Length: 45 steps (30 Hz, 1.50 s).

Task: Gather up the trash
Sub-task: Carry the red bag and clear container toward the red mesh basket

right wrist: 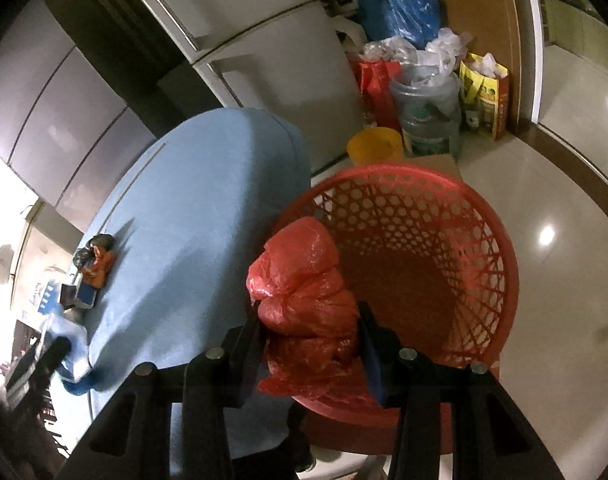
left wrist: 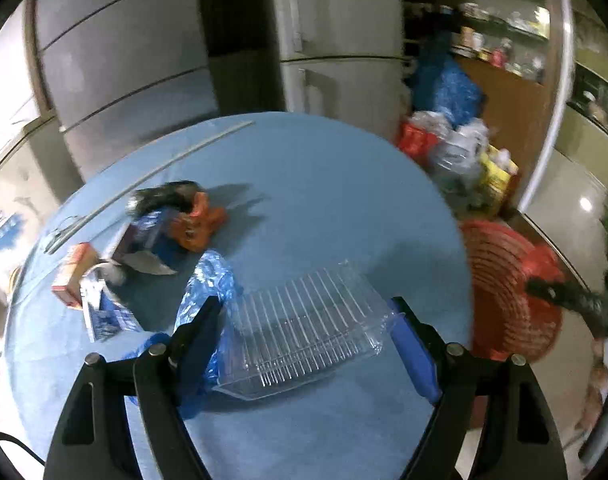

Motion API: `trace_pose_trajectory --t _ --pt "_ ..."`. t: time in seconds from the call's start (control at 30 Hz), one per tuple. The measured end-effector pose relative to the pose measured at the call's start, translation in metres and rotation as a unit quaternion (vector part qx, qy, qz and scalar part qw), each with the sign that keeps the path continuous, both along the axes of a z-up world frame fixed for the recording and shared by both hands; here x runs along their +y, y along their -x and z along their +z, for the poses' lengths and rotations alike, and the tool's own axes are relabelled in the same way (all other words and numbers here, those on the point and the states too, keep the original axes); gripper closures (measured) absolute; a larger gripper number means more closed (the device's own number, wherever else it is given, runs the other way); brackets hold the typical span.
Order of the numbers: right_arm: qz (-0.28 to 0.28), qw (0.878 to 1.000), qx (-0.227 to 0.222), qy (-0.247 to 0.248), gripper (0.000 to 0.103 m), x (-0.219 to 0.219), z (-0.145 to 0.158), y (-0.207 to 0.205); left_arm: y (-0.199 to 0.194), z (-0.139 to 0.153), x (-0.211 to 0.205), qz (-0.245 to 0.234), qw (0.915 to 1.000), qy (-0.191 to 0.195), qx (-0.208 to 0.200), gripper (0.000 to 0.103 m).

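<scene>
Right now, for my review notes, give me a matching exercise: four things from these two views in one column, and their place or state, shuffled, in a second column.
1. clear plastic clamshell
2. red plastic bag
3. red basket
4. orange wrapper

A. lying on the blue table
B. standing on the floor beside the table
C. between the left gripper fingers
D. clamped in the right gripper

Pairs: 1-C, 2-D, 3-B, 4-A

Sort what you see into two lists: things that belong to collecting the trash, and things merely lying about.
Job: red plastic bag, red basket, clear plastic tray, blue plastic bag, orange wrapper.

Lying about: fridge, yellow tub, water jug.
</scene>
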State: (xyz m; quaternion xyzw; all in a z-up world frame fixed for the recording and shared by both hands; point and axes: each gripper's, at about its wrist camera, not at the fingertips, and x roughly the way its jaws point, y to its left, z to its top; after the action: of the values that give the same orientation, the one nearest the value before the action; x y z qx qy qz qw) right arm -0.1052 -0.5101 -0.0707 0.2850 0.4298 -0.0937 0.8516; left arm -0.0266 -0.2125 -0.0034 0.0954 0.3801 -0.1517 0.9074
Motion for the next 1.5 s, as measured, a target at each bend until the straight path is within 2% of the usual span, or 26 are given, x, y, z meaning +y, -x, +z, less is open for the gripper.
trace_pose_trajectory --t 0.1,0.17,0.27,0.43,0.5,0.6,0.67,0.73,0.8,0.83,0.9,0.93,0.97,1.07,1.27,1.5 --pt "0.007 1.0 0.004 -0.002 0.057 0.005 -0.002 -0.003 -0.015 0.012 0.028 0.027 0.9987 0.042 0.006 0.02" --pt "0.011 1.0 0.0 -0.003 0.057 0.008 -0.001 -0.006 -0.025 0.031 0.054 0.04 0.9961 0.078 0.001 0.02" --pt "0.017 1.0 -0.008 -0.004 0.057 0.017 0.003 -0.01 -0.041 0.061 0.1 0.045 0.9871 0.153 0.006 0.018" --pt "0.029 1.0 -0.01 -0.003 0.057 0.03 0.005 -0.019 -0.046 0.088 0.163 0.12 0.9747 0.187 -0.021 0.018" --pt "0.034 0.999 -0.009 -0.003 0.057 0.034 0.004 -0.023 -0.042 0.094 0.171 0.129 0.9756 0.174 -0.038 0.019" --pt "0.043 0.999 -0.011 -0.002 0.057 0.041 0.007 -0.027 -0.043 0.094 0.18 0.118 0.9719 0.202 -0.023 0.018" --pt "0.05 0.999 -0.013 -0.001 0.057 0.047 0.008 -0.029 -0.044 0.09 0.178 0.109 0.9735 0.2 -0.015 0.018" --pt "0.052 0.999 -0.013 0.001 0.057 0.05 0.009 -0.029 -0.041 0.08 0.167 0.074 0.9773 0.198 0.004 0.018" --pt "0.053 0.999 -0.01 -0.001 0.057 0.052 0.007 -0.029 -0.037 0.058 0.144 0.035 0.9859 0.16 0.033 0.016" --pt "0.054 0.999 -0.009 -0.002 0.057 0.052 0.007 -0.03 -0.033 0.042 0.129 0.015 0.9918 0.121 0.039 0.016" --pt "0.055 0.998 -0.007 -0.001 0.057 0.052 0.007 -0.029 -0.02 0.014 0.112 -0.001 0.9972 0.066 0.036 0.016" --pt "0.056 0.998 -0.007 0.0 0.057 0.052 0.008 -0.028 -0.016 0.002 0.109 -0.007 0.9973 0.057 0.045 0.016" --pt "0.057 0.998 -0.006 0.003 0.056 0.051 0.008 -0.028 -0.013 -0.015 0.108 -0.003 0.996 0.057 0.068 0.016" --pt "0.054 0.999 0.001 0.004 0.056 0.048 0.005 -0.03 -0.006 -0.041 0.112 0.009 0.9923 0.065 0.106 0.016" --pt "0.061 0.998 0.005 -0.001 0.056 0.054 0.0 -0.036 -0.004 -0.045 0.112 0.008 0.9935 0.054 0.099 0.016" --pt "0.072 0.997 0.002 0.0 0.056 0.064 0.002 -0.038 -0.018 -0.06 0.098 0.0 0.9924 0.042 0.116 0.016"
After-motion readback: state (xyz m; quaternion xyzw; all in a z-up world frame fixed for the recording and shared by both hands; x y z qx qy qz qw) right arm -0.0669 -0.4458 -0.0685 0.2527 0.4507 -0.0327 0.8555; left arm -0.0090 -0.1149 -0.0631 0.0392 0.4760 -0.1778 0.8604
